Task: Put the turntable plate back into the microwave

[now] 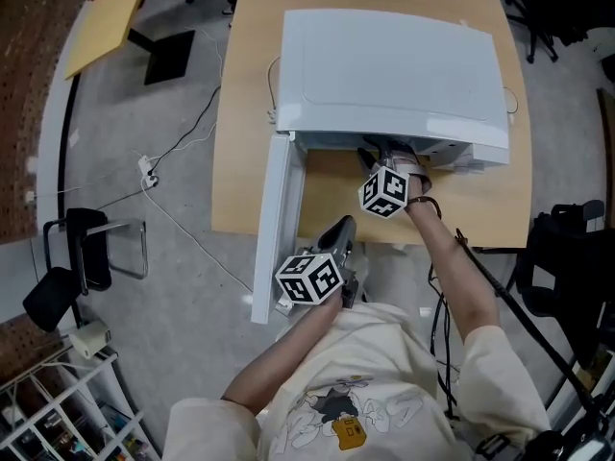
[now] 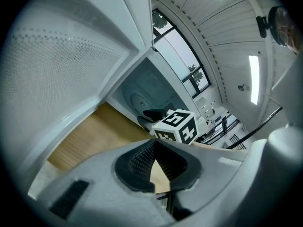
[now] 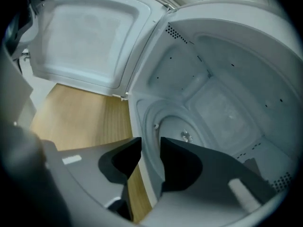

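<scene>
Right gripper (image 3: 150, 144) jaws released, microwave (image 3: 222, 98) cavity just ahead; left gripper (image 2: 154, 148) jaws clenched, empty.

- Light wooden surface (image 1: 252, 113) standing on a grey floor (image 1: 183, 257).
- Black chair (image 1: 50, 298) and white rack (image 1: 67, 382) at left.
- Panelled ceiling (image 2: 213, 15) with strip lights (image 2: 254, 77); tall windows (image 2: 180, 56).

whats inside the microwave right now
In the microwave cavity the right gripper view shows a round floor recess with a centre hub and a small roller. The right gripper covers the near floor, and I cannot tell whether a clear plate lies there.
</scene>
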Available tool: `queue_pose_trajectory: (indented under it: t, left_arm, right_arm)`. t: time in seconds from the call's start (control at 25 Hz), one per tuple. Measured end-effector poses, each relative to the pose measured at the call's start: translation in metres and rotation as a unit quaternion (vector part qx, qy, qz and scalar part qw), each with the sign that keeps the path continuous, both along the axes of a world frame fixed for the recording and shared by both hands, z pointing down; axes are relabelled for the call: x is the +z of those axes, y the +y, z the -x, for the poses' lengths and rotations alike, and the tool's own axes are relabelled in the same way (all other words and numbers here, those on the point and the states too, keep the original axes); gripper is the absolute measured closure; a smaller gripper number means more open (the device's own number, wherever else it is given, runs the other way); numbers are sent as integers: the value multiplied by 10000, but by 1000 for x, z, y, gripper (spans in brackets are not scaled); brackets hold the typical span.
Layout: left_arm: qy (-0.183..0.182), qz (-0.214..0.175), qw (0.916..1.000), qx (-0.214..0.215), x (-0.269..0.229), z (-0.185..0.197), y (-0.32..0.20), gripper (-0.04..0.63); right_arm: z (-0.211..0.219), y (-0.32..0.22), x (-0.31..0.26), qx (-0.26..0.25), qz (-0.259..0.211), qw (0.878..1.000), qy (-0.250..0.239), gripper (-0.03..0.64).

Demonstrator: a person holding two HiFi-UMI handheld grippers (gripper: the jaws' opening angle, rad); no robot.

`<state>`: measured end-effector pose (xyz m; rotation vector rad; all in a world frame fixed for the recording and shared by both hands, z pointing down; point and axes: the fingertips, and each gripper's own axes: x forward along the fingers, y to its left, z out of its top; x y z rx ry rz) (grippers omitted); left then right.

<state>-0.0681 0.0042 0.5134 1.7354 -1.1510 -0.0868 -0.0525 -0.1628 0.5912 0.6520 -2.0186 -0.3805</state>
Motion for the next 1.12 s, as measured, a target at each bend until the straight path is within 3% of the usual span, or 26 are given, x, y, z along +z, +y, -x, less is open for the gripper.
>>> queue_pose_trajectory:
  t: [0.12,0.56,0.68,0.8,0.96,1.04,1.12]
  left_arm:
    - [50,25,10000,-11,0,-1,0,598]
    - [90,7,10000,-1,-1,-3,-5,598]
    - [118,41,9999,-13,0,-3,-5,598]
    - [126,43,9999,-16,1,-3,-5,598]
    - [141,-58,9999,5,-5,-3,-11,598]
    - [138,-121,9998,48,-9,-5,-14,598]
    - [102,-218,9996,139,-13,-8,-18,598]
  right_arm:
    - [-1,4,2,-91,48,9999,114,548]
    - [-16,3,4,-45,192,9990,408,552]
    - [-14,2,3,241,407,9986,240,547]
    - [-12,4,-4,612,675,9952,-357,540]
    - [-20,18,-28,1305,967,9761,-1444,556]
    - [-29,31,-41,1750,1155,9552,-2087,611]
    - [-40,48,-54,2205,1360,9272,-2705,611]
